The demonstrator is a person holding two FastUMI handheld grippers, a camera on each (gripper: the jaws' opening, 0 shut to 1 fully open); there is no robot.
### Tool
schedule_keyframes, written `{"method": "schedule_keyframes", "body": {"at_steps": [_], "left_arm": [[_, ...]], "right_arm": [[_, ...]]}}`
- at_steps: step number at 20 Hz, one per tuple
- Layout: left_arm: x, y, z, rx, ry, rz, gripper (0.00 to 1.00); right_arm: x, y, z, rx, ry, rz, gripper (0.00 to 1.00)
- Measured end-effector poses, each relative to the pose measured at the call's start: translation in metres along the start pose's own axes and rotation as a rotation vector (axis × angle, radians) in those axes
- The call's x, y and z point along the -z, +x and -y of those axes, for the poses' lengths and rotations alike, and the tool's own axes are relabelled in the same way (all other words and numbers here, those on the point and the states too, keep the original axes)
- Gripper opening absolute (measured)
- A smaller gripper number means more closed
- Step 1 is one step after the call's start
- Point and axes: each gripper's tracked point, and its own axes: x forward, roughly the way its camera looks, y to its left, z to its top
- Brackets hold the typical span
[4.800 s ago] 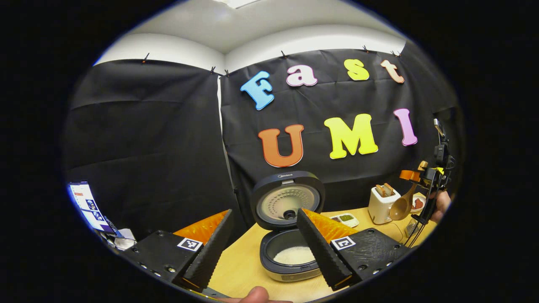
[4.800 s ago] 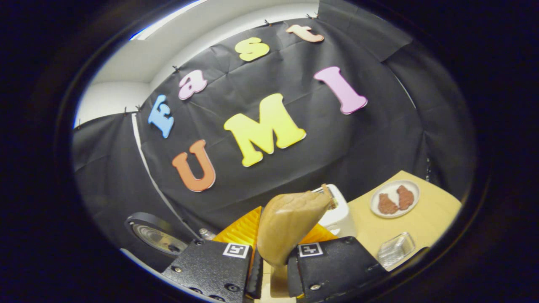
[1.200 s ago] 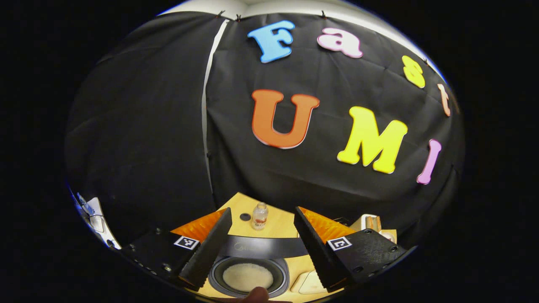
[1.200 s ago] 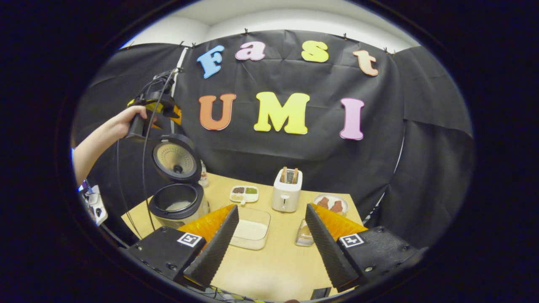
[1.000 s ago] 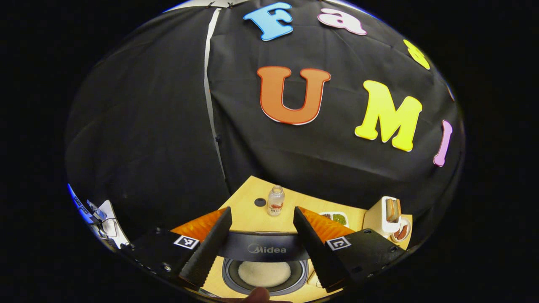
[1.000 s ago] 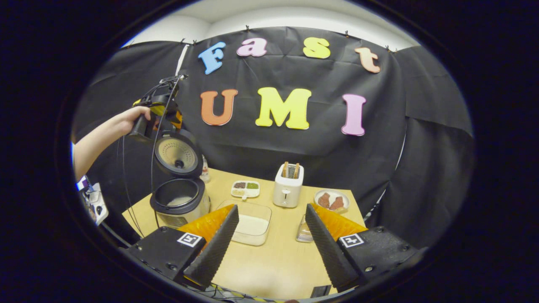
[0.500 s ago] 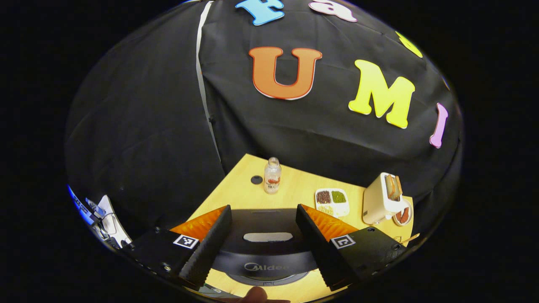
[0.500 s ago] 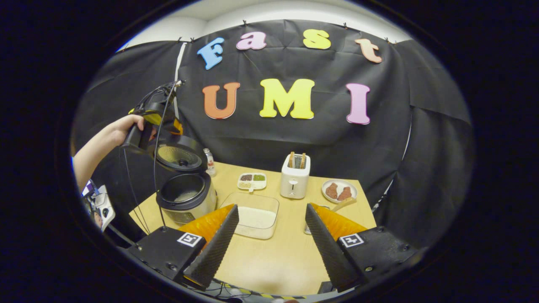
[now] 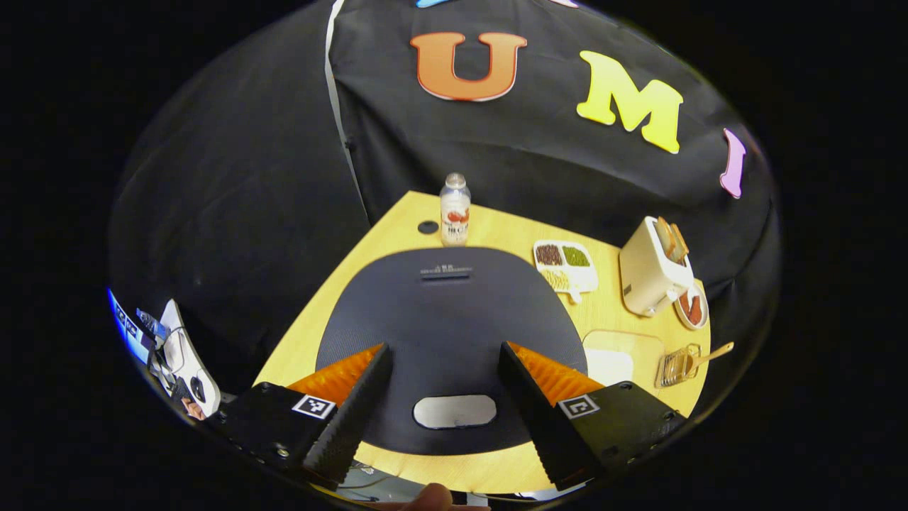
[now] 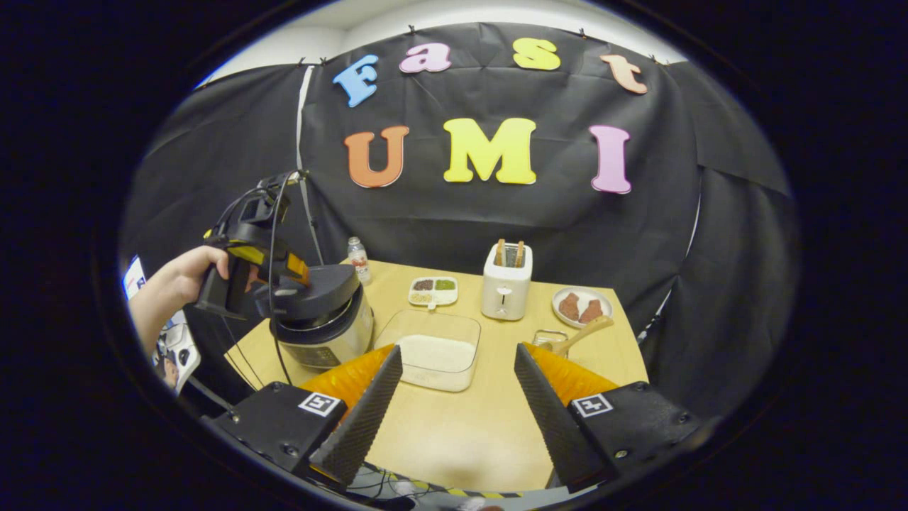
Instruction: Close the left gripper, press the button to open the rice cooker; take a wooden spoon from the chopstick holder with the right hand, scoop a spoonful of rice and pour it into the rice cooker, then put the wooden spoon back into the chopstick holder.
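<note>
Rice cooker (image 9: 450, 333) sits low in the middle of the left gripper view, seen from above with its dark lid down and the silver button (image 9: 455, 411) toward the bottom edge, between the spread fingers (image 9: 347, 415) of the left gripper (image 9: 440, 415), which grip nothing. In the right gripper view the cooker (image 10: 323, 316) stands at the left of the bench (image 10: 454, 433), and the left gripper (image 10: 284, 273), held by a hand (image 10: 186, 273), sits at the near edge of the lid.

Wooden spoon (image 10: 582, 333) leans in the chopstick holder (image 10: 546, 339) at right centre of the right gripper view, its handle slanting up toward the right; from the left gripper view it (image 9: 709, 353) pokes out of the holder (image 9: 677, 365) toward the right edge.

Clear tub (image 10: 433, 351) in front of the cooker holds white rice. Behind it a divided dish (image 10: 433, 289) carries dark, green and pale portions, a toaster (image 10: 506, 287) has two slices standing in its slots, and a plate (image 10: 582, 305) bears two brown pieces. Small bottle (image 10: 358, 259) stands at the back by the cloth wall.

The right gripper (image 10: 457, 401) is low in its own view, fingers wide apart and empty, over bare bench.
</note>
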Motion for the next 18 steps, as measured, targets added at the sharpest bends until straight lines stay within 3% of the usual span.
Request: {"method": "schedule_keyframes", "body": {"at_steps": [4, 13, 15, 18], "left_arm": [[0.029, 0.008, -0.001, -0.005, -0.017, -0.047, 0.99], [0.029, 0.012, -0.001, 0.017, 0.008, -0.005, 1.00], [0.025, 0.011, -0.003, 0.011, 0.011, 0.016, 1.00], [0.000, -0.006, 0.000, 0.020, -0.014, 0.147, 0.96]], "right_arm": [[0.006, 0.004, 0.002, 0.000, 0.012, -0.021, 1.00], [0.010, 0.011, 0.003, -0.014, 0.045, -0.037, 1.00], [0.007, 0.012, 0.005, -0.003, 0.035, -0.031, 1.00], [-0.010, 0.010, 0.015, 0.047, 0.014, 0.034, 1.00]]}}
